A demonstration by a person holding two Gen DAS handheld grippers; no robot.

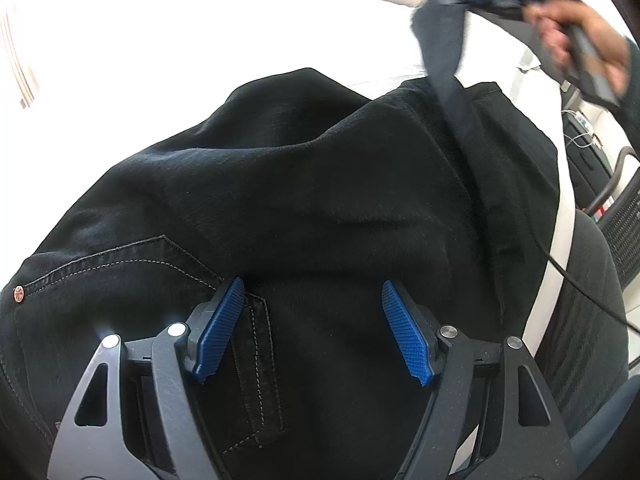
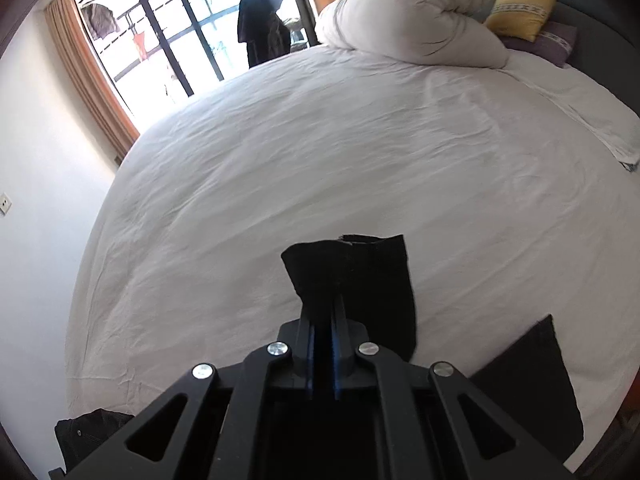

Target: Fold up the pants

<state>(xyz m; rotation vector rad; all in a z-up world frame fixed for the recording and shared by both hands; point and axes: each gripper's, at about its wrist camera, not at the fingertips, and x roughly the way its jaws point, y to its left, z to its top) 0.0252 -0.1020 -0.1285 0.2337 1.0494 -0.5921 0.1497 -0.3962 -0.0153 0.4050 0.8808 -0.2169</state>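
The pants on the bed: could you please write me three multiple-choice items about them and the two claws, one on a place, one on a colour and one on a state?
1. Where do the pants lie?
A. On a white bed
B. On a wooden floor
C. In a basket

2. What colour are the pads on the left claw?
A. Red
B. Blue
C. Yellow

3. How does the right claw stand?
A. Wide open over bare sheet
B. Shut on a pillow
C. Shut on a pant leg end

Answers:
1. A, the dark cloth is spread over the white sheet of the bed.
2. B, both ribbed pads are blue, spread apart above the pants.
3. C, its fingers are pressed together with the black pant leg end sticking up between them.
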